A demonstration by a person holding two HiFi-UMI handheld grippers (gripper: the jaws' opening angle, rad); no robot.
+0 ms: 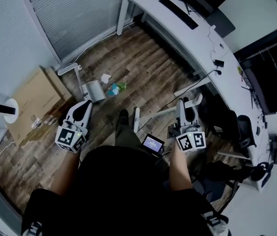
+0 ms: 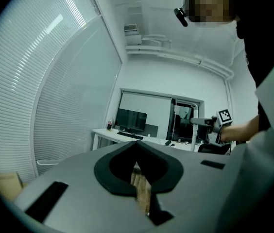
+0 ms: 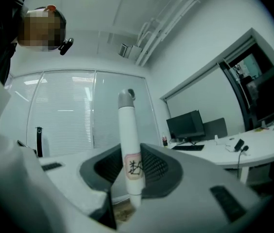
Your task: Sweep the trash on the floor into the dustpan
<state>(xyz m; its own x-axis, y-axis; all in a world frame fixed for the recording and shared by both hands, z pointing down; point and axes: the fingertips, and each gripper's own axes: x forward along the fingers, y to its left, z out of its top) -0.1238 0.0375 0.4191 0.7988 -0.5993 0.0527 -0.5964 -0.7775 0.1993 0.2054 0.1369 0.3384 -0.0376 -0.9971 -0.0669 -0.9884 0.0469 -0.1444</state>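
On the wood floor lie a crumpled white paper and blue-green wrappers. A grey dustpan with a white upright handle stands just left of them. My left gripper hovers just short of the pan. Its jaws are shut with nothing seen between them. My right gripper is shut on a white broom handle with a grey cap, which stands upright between the jaws. The broom pole slants down to the floor beside the person's foot.
A flattened cardboard box lies at the left by the blinds. A long white desk with a keyboard and monitor runs along the right, with cables and dark chairs under it. A small lit screen hangs at the person's waist.
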